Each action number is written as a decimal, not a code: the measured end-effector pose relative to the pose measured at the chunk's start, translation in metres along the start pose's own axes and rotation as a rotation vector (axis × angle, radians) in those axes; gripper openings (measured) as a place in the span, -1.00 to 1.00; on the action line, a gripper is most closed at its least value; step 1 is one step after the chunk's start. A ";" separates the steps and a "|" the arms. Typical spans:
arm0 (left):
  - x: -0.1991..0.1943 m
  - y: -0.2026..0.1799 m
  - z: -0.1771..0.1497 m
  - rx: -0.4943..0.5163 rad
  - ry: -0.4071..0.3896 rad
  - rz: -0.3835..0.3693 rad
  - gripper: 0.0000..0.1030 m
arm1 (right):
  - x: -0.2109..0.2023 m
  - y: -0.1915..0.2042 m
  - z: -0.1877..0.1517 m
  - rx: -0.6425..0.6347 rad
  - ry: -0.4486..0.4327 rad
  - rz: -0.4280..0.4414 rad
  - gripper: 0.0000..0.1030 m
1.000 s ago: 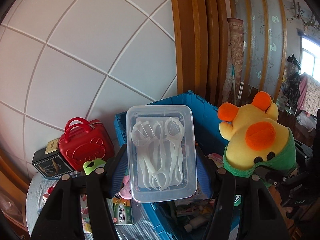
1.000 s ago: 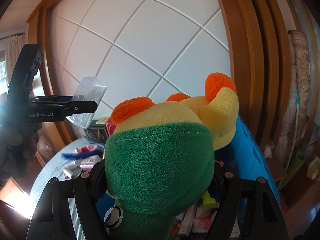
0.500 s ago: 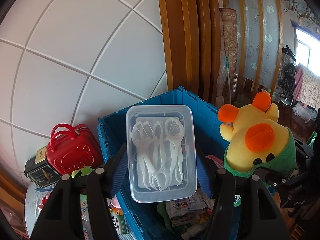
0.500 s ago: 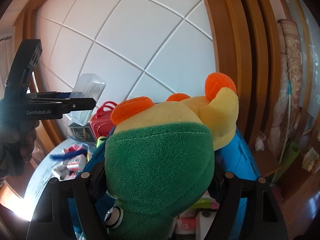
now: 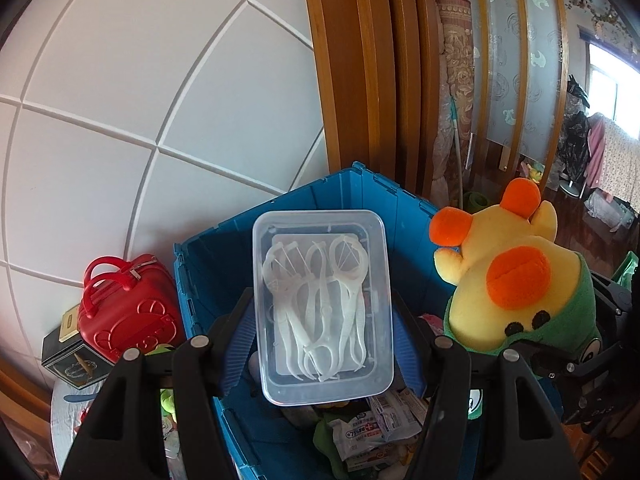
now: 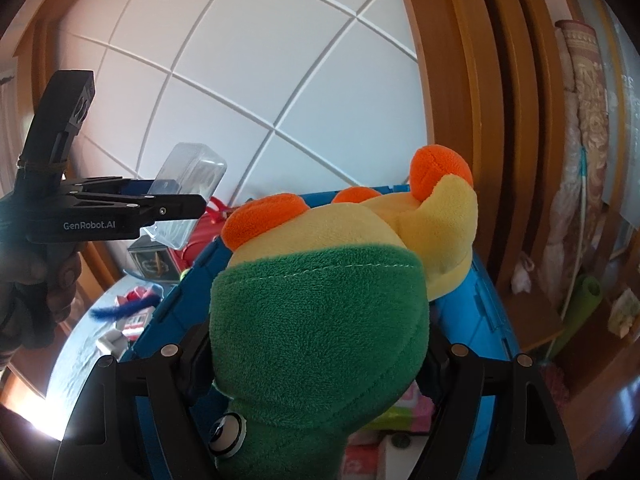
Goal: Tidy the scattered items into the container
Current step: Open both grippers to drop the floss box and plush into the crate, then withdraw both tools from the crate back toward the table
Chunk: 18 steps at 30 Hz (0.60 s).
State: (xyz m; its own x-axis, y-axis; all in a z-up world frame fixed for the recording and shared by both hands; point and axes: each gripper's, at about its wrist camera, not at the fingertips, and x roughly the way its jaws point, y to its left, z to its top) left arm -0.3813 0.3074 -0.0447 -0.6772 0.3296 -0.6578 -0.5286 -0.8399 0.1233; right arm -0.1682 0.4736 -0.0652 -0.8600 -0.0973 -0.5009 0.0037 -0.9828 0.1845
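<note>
Left wrist view: left claw (image 5: 322, 336) pinches clear floss-pick box (image 5: 322, 304) by its long sides, long axis pointing away, directly above open blue crate (image 5: 208, 276). Right claw (image 6: 316, 356) grips plush toy (image 6: 320, 320) over crate's right side. Both need only descend.

Blue-grey table (image 6: 86, 354) bearing blue crate (image 5: 224, 268), red case (image 5: 120, 312), black box (image 5: 72, 354).
</note>
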 end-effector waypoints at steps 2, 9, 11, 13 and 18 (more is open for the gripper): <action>0.006 0.000 0.003 0.002 0.006 -0.002 0.19 | 0.005 -0.002 0.003 0.001 0.006 0.001 0.55; 0.027 0.007 0.012 -0.023 0.033 0.032 0.67 | 0.026 -0.004 0.012 -0.011 0.028 0.011 1.00; 0.028 0.014 0.013 -0.060 0.024 0.030 0.99 | 0.027 -0.002 0.014 -0.023 0.023 -0.004 1.00; 0.029 0.017 0.012 -0.067 0.025 0.038 0.99 | 0.028 0.001 0.015 -0.020 0.023 0.005 1.00; 0.029 0.029 0.000 -0.088 0.047 0.044 1.00 | 0.028 0.004 0.015 -0.016 0.033 0.008 1.00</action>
State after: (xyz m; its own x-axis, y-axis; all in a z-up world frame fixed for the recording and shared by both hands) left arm -0.4163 0.2924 -0.0596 -0.6730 0.2726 -0.6876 -0.4501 -0.8886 0.0882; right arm -0.1995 0.4690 -0.0660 -0.8427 -0.1103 -0.5269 0.0195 -0.9844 0.1750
